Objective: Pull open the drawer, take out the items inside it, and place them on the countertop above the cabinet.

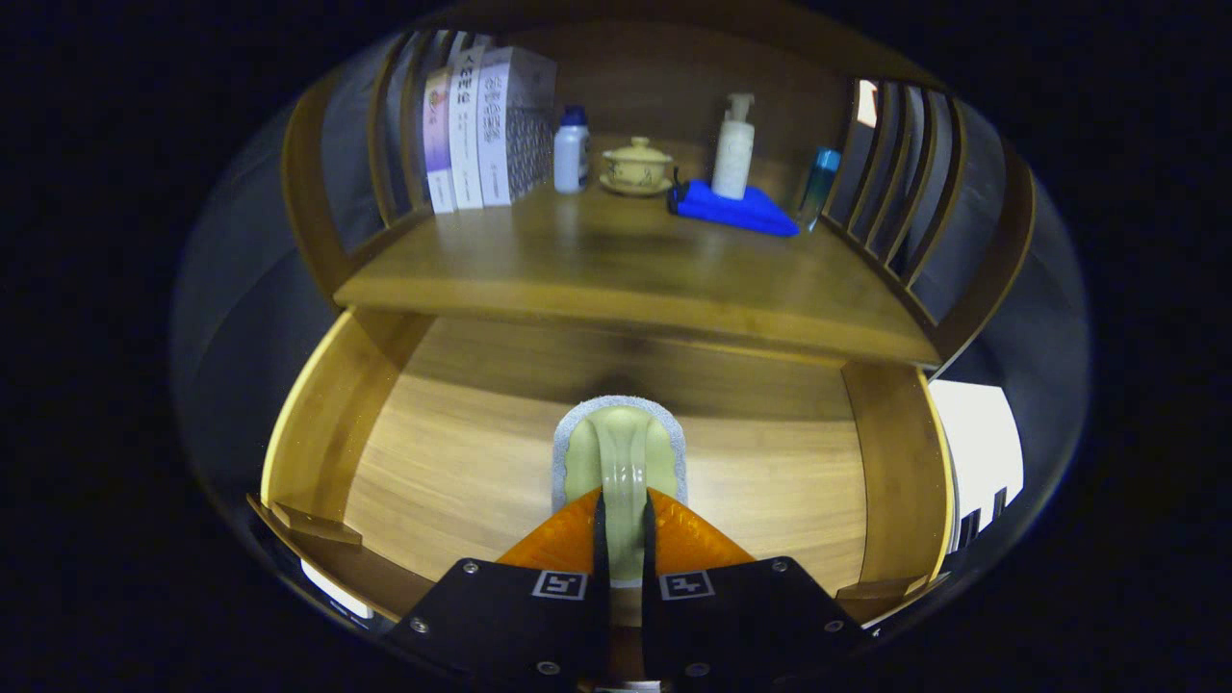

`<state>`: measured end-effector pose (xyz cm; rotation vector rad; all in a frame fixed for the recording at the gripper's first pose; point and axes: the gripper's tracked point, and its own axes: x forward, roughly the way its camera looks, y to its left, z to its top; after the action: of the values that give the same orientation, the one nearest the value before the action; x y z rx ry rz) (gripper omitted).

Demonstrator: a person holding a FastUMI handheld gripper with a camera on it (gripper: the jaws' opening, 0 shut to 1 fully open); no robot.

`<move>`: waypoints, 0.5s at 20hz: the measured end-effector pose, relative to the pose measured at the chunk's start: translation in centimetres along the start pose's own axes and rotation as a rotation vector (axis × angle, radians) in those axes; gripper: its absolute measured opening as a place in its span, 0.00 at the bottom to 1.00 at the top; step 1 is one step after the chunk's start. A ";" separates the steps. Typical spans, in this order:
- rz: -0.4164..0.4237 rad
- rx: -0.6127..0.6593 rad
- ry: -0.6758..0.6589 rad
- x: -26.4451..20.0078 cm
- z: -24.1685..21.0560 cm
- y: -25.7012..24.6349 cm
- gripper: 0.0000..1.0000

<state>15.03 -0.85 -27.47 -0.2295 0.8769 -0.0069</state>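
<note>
- The gripper (622,525) pinches a green brush (621,452) by its handle, both fingers pressed on it.
- The brush sits over the open drawer (462,452), so it looks ready to be lifted out.
- The surface (597,265) lies beyond and above, with bare room in front of the blue cloth (733,210) for it.

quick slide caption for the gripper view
Gripper shut on a pale green brush inside the open drawer, below the countertop with books and bottles.
</note>
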 end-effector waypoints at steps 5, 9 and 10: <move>0.067 0.047 -0.087 -2.1 1.7 2.1 0.13; 0.063 0.024 -0.105 -2.7 2.2 2.4 0.13; 0.060 0.021 -0.117 -3.0 2.6 2.7 0.13</move>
<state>14.85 2.64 -24.15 -0.1821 0.7671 0.0528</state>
